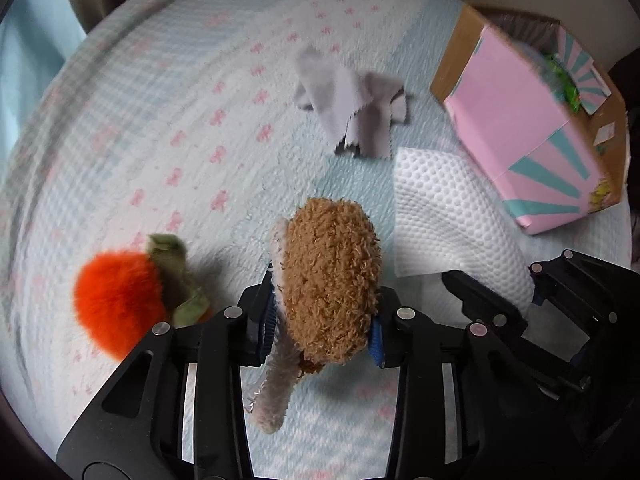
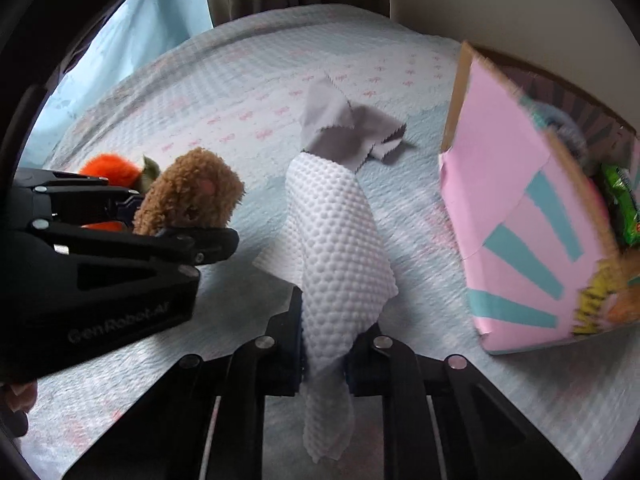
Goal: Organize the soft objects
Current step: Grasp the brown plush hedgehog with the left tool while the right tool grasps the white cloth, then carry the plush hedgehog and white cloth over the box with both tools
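On the bed point(image 1: 168, 92), whose quilted cover is pale blue and white with small pink bows, two tools work side by side. The left tool point(image 1: 326, 322) is clamped on a brown plush toy point(image 1: 332, 280); its blue pads press the toy's curly body from both sides, and a grey plush part hangs down between the fingers. The right wrist view shows the same toy point(image 2: 192, 192) held at the left, clear of the cover. The right tool point(image 2: 324, 354) is closed on a white dimpled cloth point(image 2: 340, 248), which drapes forward from the pads and also hangs below them. In the left wrist view this cloth point(image 1: 448, 216) spreads out to the right of the plush toy.

An orange fluffy toy point(image 1: 116, 300) with a green leafy top lies on the bed just left of the left tool. A crumpled grey cloth point(image 1: 352, 104) with zigzag edges lies farther out toward the far edge of the bed. A pink and teal cardboard box point(image 1: 528, 128) stands open at the bed's right edge, beside the white cloth, with green packaging visible inside.
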A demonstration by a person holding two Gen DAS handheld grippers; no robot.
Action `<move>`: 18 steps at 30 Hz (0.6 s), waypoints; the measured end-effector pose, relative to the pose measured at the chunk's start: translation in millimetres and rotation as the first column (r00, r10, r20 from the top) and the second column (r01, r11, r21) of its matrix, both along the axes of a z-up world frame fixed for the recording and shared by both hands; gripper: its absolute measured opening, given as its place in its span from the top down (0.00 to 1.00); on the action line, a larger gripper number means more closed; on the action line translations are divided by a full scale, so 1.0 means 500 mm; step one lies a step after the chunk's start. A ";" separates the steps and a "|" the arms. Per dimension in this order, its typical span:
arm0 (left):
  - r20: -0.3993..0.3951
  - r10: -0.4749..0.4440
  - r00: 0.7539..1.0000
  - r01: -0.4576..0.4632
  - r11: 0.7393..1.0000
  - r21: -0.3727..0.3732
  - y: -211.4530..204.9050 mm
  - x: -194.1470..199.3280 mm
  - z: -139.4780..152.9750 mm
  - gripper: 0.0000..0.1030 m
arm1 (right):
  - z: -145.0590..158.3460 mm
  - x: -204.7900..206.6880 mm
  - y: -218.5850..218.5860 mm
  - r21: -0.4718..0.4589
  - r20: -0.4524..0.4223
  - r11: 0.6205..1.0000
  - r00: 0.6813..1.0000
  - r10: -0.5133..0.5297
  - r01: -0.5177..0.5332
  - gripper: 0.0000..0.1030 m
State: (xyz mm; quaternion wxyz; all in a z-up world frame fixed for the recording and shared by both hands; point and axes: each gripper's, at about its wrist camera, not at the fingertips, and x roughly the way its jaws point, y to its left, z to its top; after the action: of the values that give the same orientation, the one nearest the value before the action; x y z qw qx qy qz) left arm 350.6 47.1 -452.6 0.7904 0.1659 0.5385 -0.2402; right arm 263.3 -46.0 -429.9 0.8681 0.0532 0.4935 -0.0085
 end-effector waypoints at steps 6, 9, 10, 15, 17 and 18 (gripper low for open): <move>0.040 0.032 0.999 -0.031 0.999 -0.023 0.012 -0.031 0.108 0.69 | 0.100 -0.038 -0.019 0.004 0.048 1.000 0.999 -0.024 0.024 0.86; 0.062 0.052 0.997 -0.050 0.998 -0.033 0.015 -0.061 0.173 0.69 | 0.162 -0.063 -0.030 0.013 0.073 0.999 0.996 -0.042 0.041 0.86; 0.069 0.058 0.996 -0.056 0.998 -0.034 0.015 -0.071 0.194 0.69 | 0.180 -0.069 -0.032 0.014 0.076 0.999 0.996 -0.042 0.041 0.86; 0.093 0.107 0.990 -0.103 0.993 -0.055 0.008 -0.133 0.293 0.69 | 0.295 -0.124 -0.045 0.014 0.129 0.999 0.991 -0.035 0.033 0.86; 0.078 0.155 0.985 -0.148 0.985 -0.094 0.008 -0.150 0.334 0.69 | 0.336 -0.150 -0.057 0.032 0.146 0.999 0.988 -0.046 0.042 0.86; 0.072 0.175 0.982 -0.166 0.980 -0.112 0.007 -0.157 0.352 0.69 | 0.351 -0.157 -0.061 0.032 0.152 0.999 0.987 -0.047 0.042 0.86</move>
State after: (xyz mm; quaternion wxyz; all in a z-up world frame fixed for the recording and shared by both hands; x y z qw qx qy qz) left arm 272.0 50.7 -276.6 0.8371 0.0869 0.5045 -0.1926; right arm 184.9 -76.7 -254.2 0.9021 0.0773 0.4243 -0.0167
